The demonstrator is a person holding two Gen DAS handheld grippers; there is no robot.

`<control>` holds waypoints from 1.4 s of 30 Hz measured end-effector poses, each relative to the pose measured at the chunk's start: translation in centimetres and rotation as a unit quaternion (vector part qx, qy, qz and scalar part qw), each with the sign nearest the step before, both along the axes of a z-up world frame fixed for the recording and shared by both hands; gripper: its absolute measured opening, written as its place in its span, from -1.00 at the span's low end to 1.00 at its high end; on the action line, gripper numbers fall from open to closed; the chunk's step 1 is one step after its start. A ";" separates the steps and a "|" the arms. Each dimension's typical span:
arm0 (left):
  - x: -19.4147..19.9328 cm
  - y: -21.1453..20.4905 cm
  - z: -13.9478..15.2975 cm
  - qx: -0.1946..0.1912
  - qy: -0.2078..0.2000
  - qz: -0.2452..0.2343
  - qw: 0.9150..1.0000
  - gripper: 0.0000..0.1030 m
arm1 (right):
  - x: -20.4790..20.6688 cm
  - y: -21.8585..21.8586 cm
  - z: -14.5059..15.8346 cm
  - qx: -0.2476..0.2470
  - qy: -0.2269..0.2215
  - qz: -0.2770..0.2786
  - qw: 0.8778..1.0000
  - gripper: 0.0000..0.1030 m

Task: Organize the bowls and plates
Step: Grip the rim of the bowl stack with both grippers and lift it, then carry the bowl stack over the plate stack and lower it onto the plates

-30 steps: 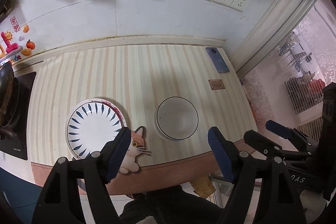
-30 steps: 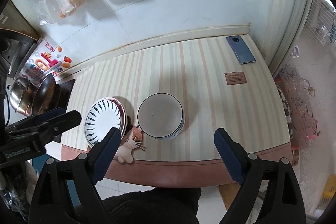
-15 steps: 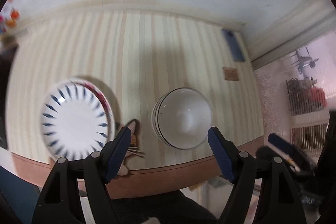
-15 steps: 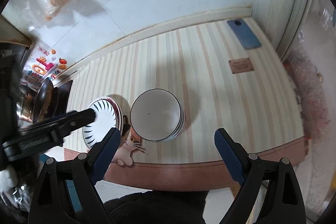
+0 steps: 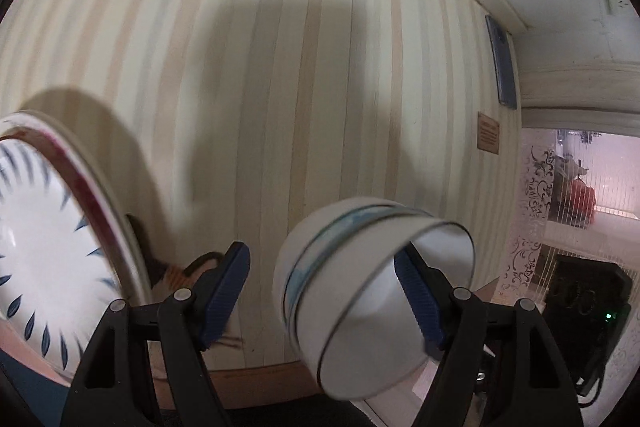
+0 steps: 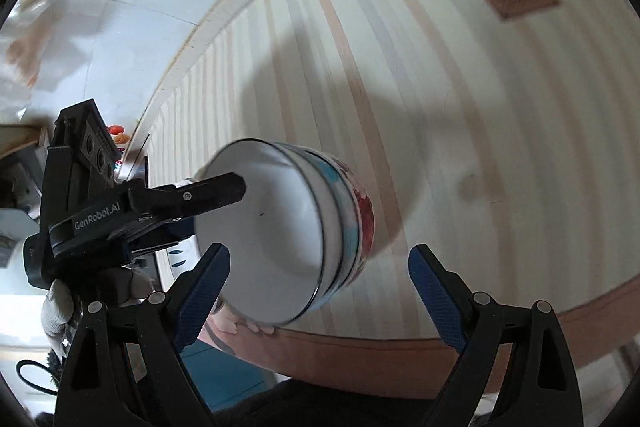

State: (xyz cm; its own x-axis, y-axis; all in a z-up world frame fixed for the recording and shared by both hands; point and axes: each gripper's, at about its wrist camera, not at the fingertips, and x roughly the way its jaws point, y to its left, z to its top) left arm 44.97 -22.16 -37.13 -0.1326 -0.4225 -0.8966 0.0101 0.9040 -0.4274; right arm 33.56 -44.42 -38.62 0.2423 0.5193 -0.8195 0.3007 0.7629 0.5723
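Observation:
A stack of white bowls (image 5: 360, 291) with thin dark rims sits near the striped counter's (image 5: 320, 67) front edge; blue and red patterns show on the lower bowls (image 6: 352, 223). My left gripper (image 5: 320, 255) stands open astride the stack's wall. One of its fingers (image 6: 212, 193) reaches over the top bowl's inside and the other pad (image 5: 224, 291) stays clear outside. My right gripper (image 6: 320, 255) is open wide, low in front of the stack, touching nothing. A white plate with blue leaf marks (image 5: 48, 247) lies on a red-rimmed plate to the left.
A blue phone (image 5: 505, 63) and a brown card (image 5: 489, 139) lie at the counter's far right, by the wall. A cat sticker (image 5: 180, 275) sits between plate and bowls. A gloved hand (image 6: 60, 307) holds the left gripper. The counter's brown front edge (image 6: 400, 351) runs close below.
Both grippers have dropped steeply toward the counter and now sit close to the bowl stack. The left gripper's finger has come over the top bowl's rim. Bowls and plates have not moved.

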 end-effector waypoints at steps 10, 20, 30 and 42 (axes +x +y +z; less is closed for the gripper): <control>0.5 -1.7 -2.4 -0.007 0.019 -0.020 1.000 0.24 | 2.2 0.4 -4.7 0.051 0.022 0.006 0.998 0.81; 0.2 -1.6 -2.5 -0.006 0.000 -0.019 1.000 0.15 | 3.0 0.3 -6.3 0.079 0.033 -0.003 0.996 0.46; -0.2 -1.3 -2.1 -0.001 -0.025 -0.016 1.000 0.06 | 3.1 0.9 -6.0 0.059 0.019 0.022 0.998 0.26; -0.3 -1.6 -1.6 0.002 -0.038 -0.015 0.999 0.05 | 3.9 1.0 -5.4 0.036 -0.003 0.042 0.998 0.24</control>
State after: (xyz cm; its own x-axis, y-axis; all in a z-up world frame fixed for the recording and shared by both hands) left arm 44.63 -23.79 -38.77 -0.0754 -0.4167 -0.9059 0.0691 0.9041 -0.4217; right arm 37.48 -43.41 -44.01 0.2010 0.5961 -0.7773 0.2339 0.7413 0.6290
